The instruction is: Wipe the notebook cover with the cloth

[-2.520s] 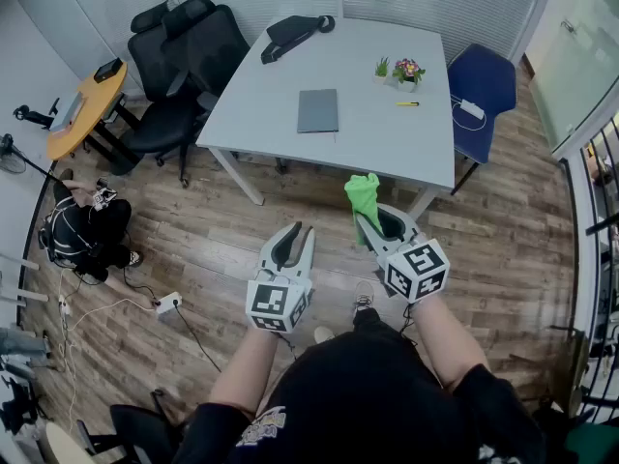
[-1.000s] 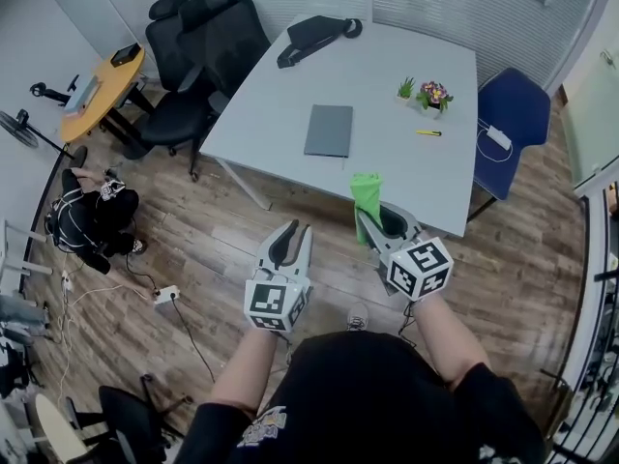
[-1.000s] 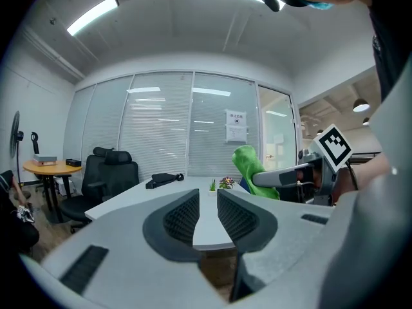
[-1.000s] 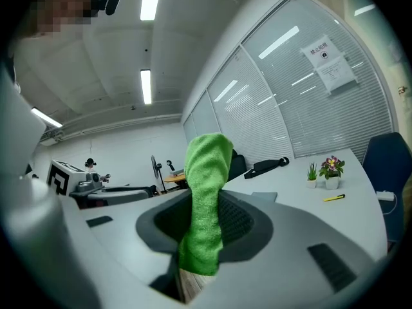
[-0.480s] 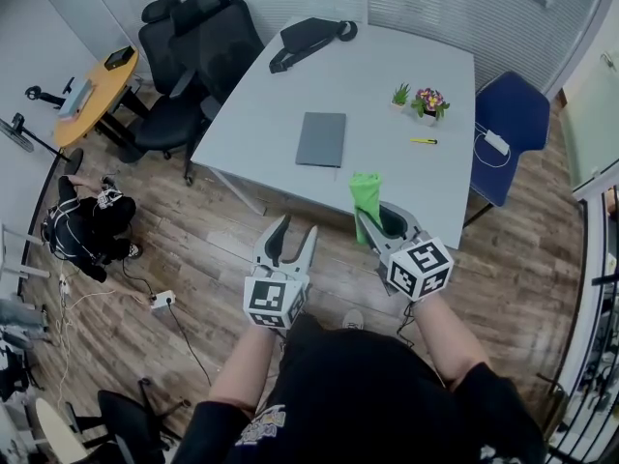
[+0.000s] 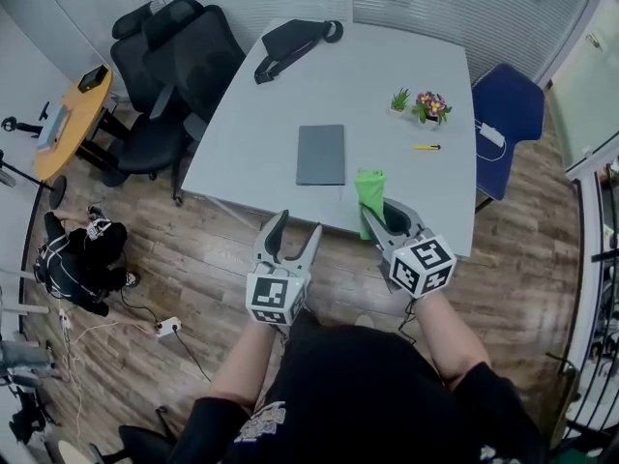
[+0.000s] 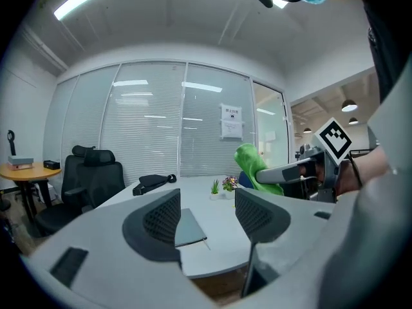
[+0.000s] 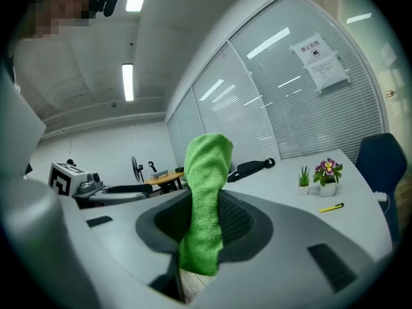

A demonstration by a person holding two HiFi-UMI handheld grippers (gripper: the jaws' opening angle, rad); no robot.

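A grey notebook (image 6: 320, 154) lies flat on the white table (image 6: 406, 177), a little in from its near edge, and shows between the left jaws as the notebook (image 7: 188, 228). My left gripper (image 6: 291, 232) hangs over the floor just short of that edge; its jaws are opening and hold nothing. To its right, my right gripper (image 6: 379, 217) is shut on a green cloth (image 6: 369, 195) that stands up from the jaws over the table's near edge. In the right gripper view the cloth (image 8: 206, 205) fills the gap between the jaws.
On the table: a black bag (image 6: 288, 39) at the far side, two small potted plants (image 6: 422, 104), a yellow pen (image 6: 428, 147). Black office chairs (image 6: 184, 66) stand left, a blue chair (image 6: 506, 104) right. A person (image 6: 77, 259) sits on the wooden floor at the far left.
Both grippers have come closer to the table's near edge. The left gripper's jaws have spread from nearly shut to wide apart. The right gripper keeps its hold on the cloth.
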